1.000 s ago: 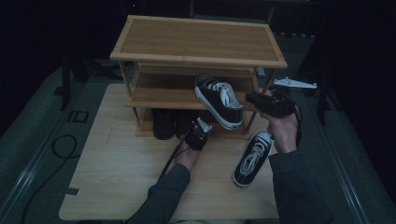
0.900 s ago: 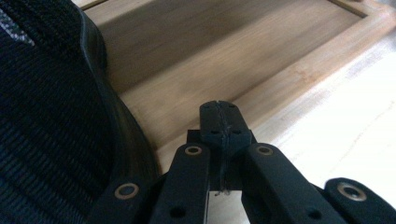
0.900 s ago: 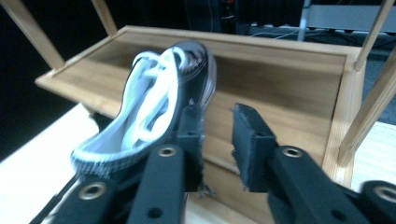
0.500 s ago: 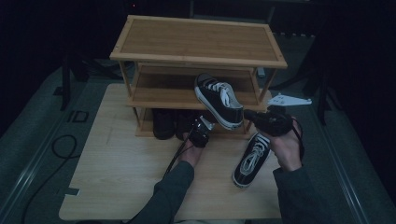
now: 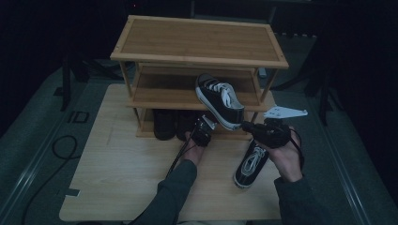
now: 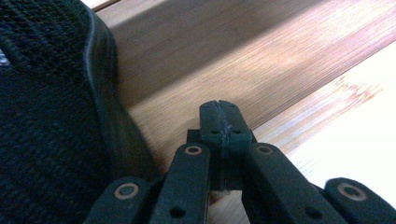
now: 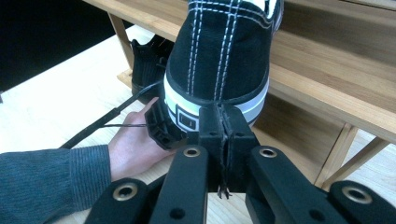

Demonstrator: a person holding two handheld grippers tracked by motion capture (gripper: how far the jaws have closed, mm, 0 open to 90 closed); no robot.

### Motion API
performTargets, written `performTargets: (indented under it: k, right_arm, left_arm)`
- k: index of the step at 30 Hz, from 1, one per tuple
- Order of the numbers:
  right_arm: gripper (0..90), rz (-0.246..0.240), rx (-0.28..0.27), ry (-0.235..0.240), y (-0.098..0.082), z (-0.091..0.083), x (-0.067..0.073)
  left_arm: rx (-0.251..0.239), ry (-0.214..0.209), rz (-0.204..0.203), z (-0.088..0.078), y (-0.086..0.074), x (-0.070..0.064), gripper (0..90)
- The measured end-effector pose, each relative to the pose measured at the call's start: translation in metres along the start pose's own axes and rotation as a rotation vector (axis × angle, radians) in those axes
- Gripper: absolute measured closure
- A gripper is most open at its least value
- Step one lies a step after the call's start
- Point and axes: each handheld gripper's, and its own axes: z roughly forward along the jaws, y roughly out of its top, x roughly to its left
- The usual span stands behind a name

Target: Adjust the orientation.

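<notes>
Writing: a small dark rectangular patch sits on the white heel band of the shoe on the shelf; its lettering is too small to read. A dark mark like "ID" is on the grey floor left of the worktop.
Black canvas sneaker with white laces and white rubber sole [image 5: 220, 99]: woven canvas with double white stitching up the heel; it rests on the rack's middle shelf, its heel hanging over the front edge.
Second black canvas sneaker [image 5: 250, 161]: lies on the worktop in front of the rack, right of centre, laces up, just below the right hand.
Dark shoes [image 5: 165, 123]: on the lowest shelf, in shadow.
Three-tier bamboo shoe rack [image 5: 197, 40]: flat slatted boards with a raised rim, pale straight grain.
Left gripper [image 6: 219, 108]: black jaws clenched together with nothing between them, close to the bottom shelf board beside a dark mesh shoe.
Right gripper [image 7: 222, 112]: jaws have just been closing and are pressed together, empty, right at the overhanging heel.
Worktop [image 5: 122, 173]: pale wooden board with rounded corners.
Room: dark, with grey flooring and a black cable at the left.
</notes>
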Motion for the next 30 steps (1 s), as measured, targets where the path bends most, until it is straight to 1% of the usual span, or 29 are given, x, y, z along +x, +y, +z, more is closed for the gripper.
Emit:
performTargets:
  k: [1,3,4,6,7,9,12,14,16,18,21,22,23,26,28,29,30]
  right_arm:
    - [88.6,-0.004,0.0,-0.002,0.0,0.0,0.0]
    - [88.6,-0.006,0.002,0.014,-0.001,0.0,0.002]
    - [88.6,-0.015,0.005,0.013,-0.001,0.0,0.003]
    - [88.8,-0.03,0.014,0.01,-0.002,0.001,0.005]
    - [89.4,-0.033,0.017,0.007,-0.002,0.002,0.006]
    - [89.8,-0.029,0.013,0.009,-0.002,0.002,0.005]
    - [90.0,-0.031,0.011,0.011,-0.002,0.002,0.005]
    - [90.0,-0.03,0.009,0.016,-0.002,0.003,0.006]
    - [90.0,-0.023,0.004,0.032,-0.001,0.004,0.005]
    - [90.0,-0.019,0.001,0.06,-0.001,0.006,0.004]
    - [90.0,-0.022,-0.006,0.081,0.001,0.01,0.007]
    - [90.0,-0.025,-0.006,0.087,0.002,0.012,0.007]
    - [90.0,-0.026,-0.006,0.093,0.002,0.014,0.008]
    - [90.0,-0.032,-0.008,0.102,0.005,0.019,0.01]
    - [90.0,-0.033,-0.011,0.12,0.007,0.022,0.01]
    - [90.0,-0.037,-0.011,0.129,0.008,0.025,0.011]
    - [90.0,-0.046,-0.012,0.129,0.009,0.027,0.011]
  left_arm:
    - [-0.003,-0.007,-0.009,0.0,0.0,0.0,89.9]
    - [-0.008,-0.027,-0.023,0.001,0.0,-0.001,90.0]
    - [-0.011,-0.018,-0.025,0.001,0.0,-0.002,90.0]
    - [-0.014,-0.028,-0.04,0.003,0.0,-0.001,90.0]
    - [-0.014,-0.037,-0.051,0.003,0.0,0.001,90.0]
    - [-0.011,-0.037,-0.062,0.003,-0.001,0.002,90.0]
    - [-0.009,-0.017,-0.044,0.003,-0.001,0.001,90.0]
    - [-0.011,-0.018,-0.051,0.003,-0.001,0.001,90.0]
    - [-0.014,-0.022,-0.055,0.004,-0.001,0.001,90.0]
    - [-0.013,-0.018,-0.05,0.003,-0.002,0.001,90.0]
    - [-0.022,0.004,-0.031,0.003,-0.003,-0.002,90.0]
    - [-0.024,0.009,-0.034,0.003,-0.003,-0.003,90.0]
    - [-0.024,0.016,-0.046,0.003,-0.003,-0.004,90.0]
    - [-0.023,0.014,-0.043,0.003,-0.003,-0.003,90.0]
    - [-0.022,0.017,-0.043,0.002,-0.003,-0.003,90.0]
    - [-0.023,0.017,-0.045,0.003,-0.003,-0.004,90.0]
    - [-0.023,0.019,-0.042,0.003,-0.003,-0.004,90.0]
